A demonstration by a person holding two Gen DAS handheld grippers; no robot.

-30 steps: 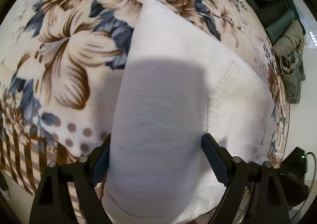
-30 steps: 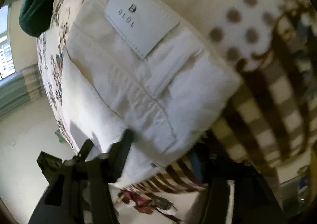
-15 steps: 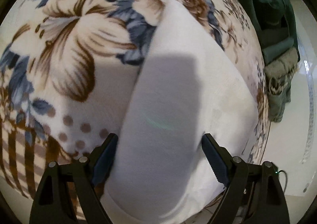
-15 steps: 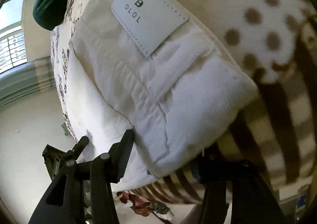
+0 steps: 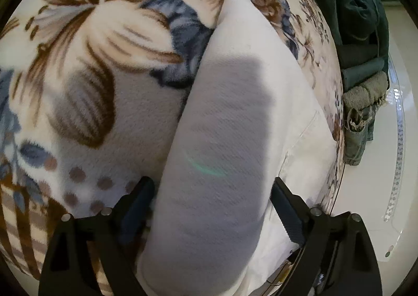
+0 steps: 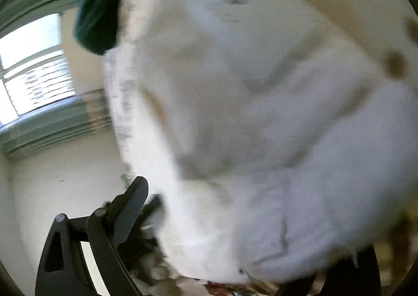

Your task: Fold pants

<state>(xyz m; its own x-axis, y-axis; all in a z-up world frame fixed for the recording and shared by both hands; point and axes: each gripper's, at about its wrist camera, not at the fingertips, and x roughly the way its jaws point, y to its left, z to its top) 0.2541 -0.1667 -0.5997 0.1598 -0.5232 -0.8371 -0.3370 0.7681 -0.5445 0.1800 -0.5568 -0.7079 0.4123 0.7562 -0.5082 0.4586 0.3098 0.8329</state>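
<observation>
Pants (image 5: pixel 235 118): white, lying folded lengthwise on the flowered blanket (image 5: pixel 91 73), with 1 long panel running away from your left gripper (image 5: pixel 211 199). In the right wrist view the same white cloth (image 6: pixel 261 113) fills most of the frame, badly blurred.

Left gripper: fingers spread wide, 1 on each side of the near end of the panel. You are straddling the cloth, not pinching it.

Right gripper (image 6: pixel 248 230): only 1 finger (image 6: pixel 133 207) shows clearly, beside the cloth edge. The other is hidden under the fabric, so you cannot tell whether it is gripping.

Risk, left: if you close where you are, you may catch the plush blanket together with the pants, because the left finger sits right against the pile.

Risk, right: the blur suggests fast motion. A loose or partial hold there could let the thick end slip and undo the fold.

Risk, layers: a seam (image 5: pixel 300 139) shows a second layer below the top panel. Grab only 1 layer and the fold will skew.

Surface: soft fleece, cream with brown and blue flowers, dots and checks near you. It gives under pressure, so edges sink.

Room: dark green clothes (image 5: pixel 360 21) and a gray frayed garment (image 5: pixel 365 92) hang off the far edge. A pale floor (image 5: pixel 371 191) and a bright window (image 6: pixel 31 66) are visible.
</observation>
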